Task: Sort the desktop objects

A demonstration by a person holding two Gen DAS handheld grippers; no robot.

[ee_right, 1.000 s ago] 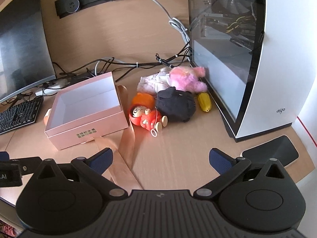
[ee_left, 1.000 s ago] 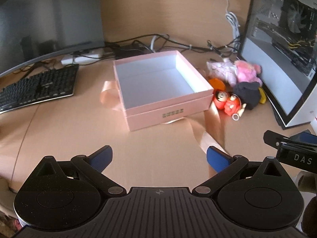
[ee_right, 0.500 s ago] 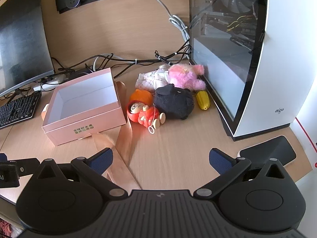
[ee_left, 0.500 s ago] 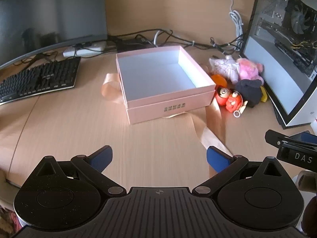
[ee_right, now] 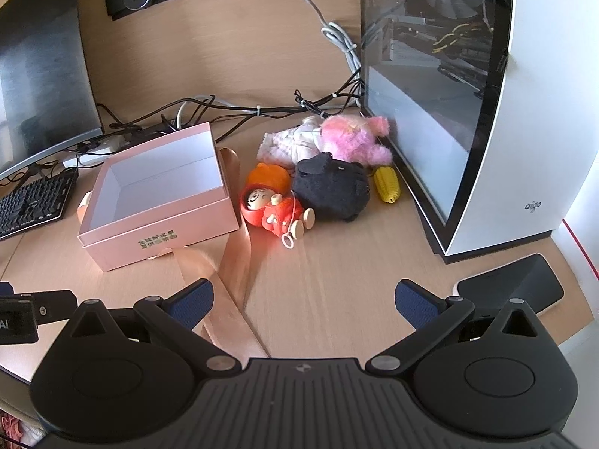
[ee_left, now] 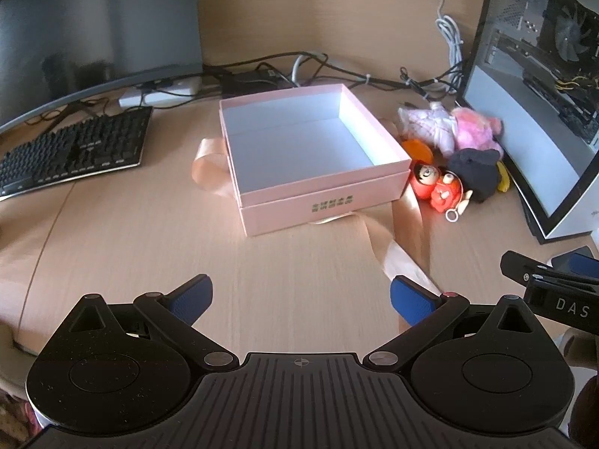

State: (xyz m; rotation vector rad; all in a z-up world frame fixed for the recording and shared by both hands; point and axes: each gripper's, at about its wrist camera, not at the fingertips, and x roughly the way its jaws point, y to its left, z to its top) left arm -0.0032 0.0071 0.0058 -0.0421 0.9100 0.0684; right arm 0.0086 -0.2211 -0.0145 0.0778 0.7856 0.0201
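Left claw (ee_left: pixel 299 295) and right claw (ee_right: pixel 304 297), both wide apart, empty, level.

Left wrist cam sits low over the near edge of the tabletop (ee_left: pixel 112 232), looking fwd along its jaws, aimed at the open pink box (ee_left: pixel 322 202), mid-distance. Keyboard (ee_left: pixel 75 149) off to its left, toy pile to the right.

Right wrist cam is set further right, also low at the near edge, facing fwd toward the red doll (ee_right: pixel 273 209) and black plush (ee_right: pixel 333 191), PC case (ee_right: pixel 524 112) close on its right.

Shared: pink box, ribbon (ee_right: pixel 236 258), toys, keyboard, monitor, case. Each cam catches what is probably the other gripper at frame edge, only partly in view: right gripper (ee_left: pixel 554 284), left gripper (ee_right: pixel 22 310).
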